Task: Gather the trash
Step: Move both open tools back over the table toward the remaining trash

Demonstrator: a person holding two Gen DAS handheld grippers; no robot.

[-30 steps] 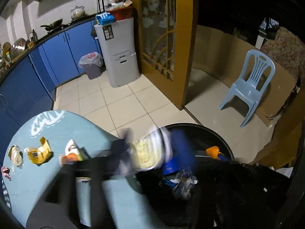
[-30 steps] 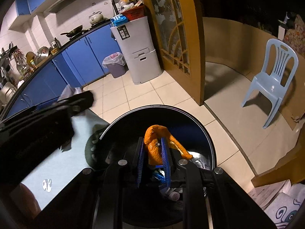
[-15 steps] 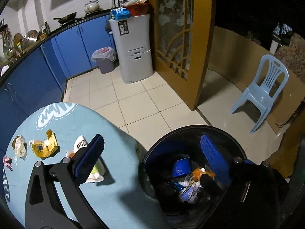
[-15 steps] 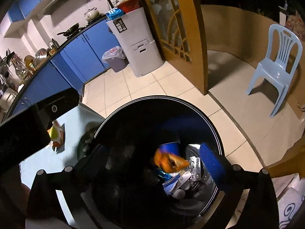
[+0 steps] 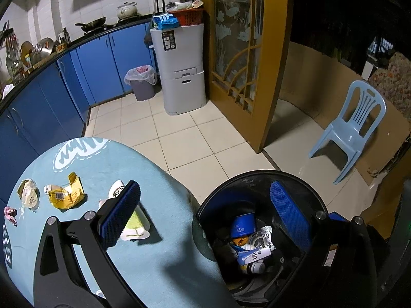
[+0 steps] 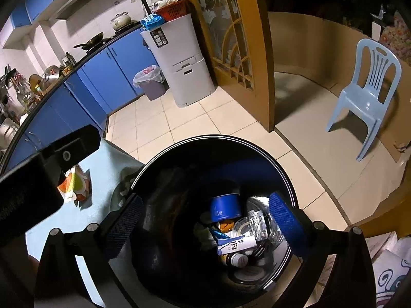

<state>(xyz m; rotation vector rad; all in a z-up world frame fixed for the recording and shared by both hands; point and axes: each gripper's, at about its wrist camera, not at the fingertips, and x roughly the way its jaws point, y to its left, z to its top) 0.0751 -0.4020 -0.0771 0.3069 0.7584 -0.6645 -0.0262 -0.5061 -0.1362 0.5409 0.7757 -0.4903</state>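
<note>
A black round trash bin [image 5: 257,173] stands on the floor beside the light blue table [image 5: 154,243]. Inside lie a blue cup [image 5: 242,224], an orange peel [image 6: 226,225], a white carton [image 6: 236,246] and clear plastic. My right gripper [image 6: 205,224] hangs open and empty over the bin [image 6: 213,136]. Just as wide and empty, my left gripper [image 5: 204,213] spans the table edge and the bin. A white and green wrapper [image 5: 136,220] lies under its left finger. Further left lie a yellow wrapper [image 5: 64,195], a crumpled wrapper [image 5: 28,195] and a pink scrap [image 5: 10,213].
Tiled floor stretches to blue kitchen cabinets [image 5: 102,64], a lined small bin [image 5: 141,82] and a grey cabinet [image 5: 179,69]. A wooden door frame [image 5: 269,77] and a pale blue plastic chair [image 5: 357,128] stand to the right. The left gripper's body [image 6: 38,179] fills the right view's left side.
The right gripper was shut on the orange peel; it opened and the peel fell into the bin. The left view was blurred around a pale wrapper; its jaws now stand open and empty.
</note>
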